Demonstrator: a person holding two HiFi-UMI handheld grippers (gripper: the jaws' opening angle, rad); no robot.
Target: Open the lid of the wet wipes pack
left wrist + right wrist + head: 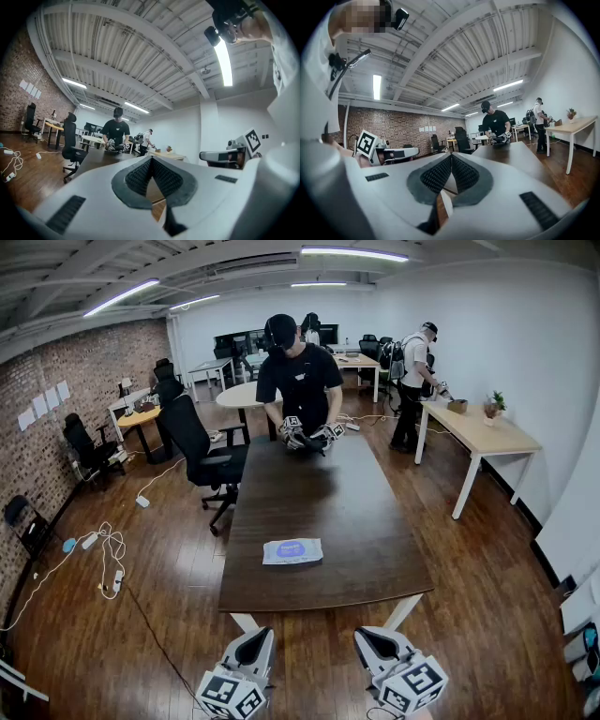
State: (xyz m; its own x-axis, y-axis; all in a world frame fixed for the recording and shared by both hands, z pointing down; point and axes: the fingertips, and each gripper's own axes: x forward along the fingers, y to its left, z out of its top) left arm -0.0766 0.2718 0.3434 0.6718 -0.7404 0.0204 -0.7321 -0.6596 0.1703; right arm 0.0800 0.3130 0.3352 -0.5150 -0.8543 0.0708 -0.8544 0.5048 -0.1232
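The wet wipes pack (292, 551) is a flat white packet with a blue label. It lies near the front edge of the long dark wooden table (309, 493), lid shut as far as I can see. My left gripper (257, 634) and right gripper (368, 634) hang side by side below the table's near edge, short of the pack and both pointing level toward it. In the left gripper view the left gripper (151, 160) has its ribbed pads meeting at the tip, nothing between them. The right gripper (451, 157) looks the same. The pack is hidden in both gripper views.
A person in black (300, 376) stands at the table's far end holding another pair of grippers. A black office chair (202, 442) stands at the table's left side. A light desk (483, 432) with another person (412, 381) is at the right. Cables (103, 554) lie on the floor at the left.
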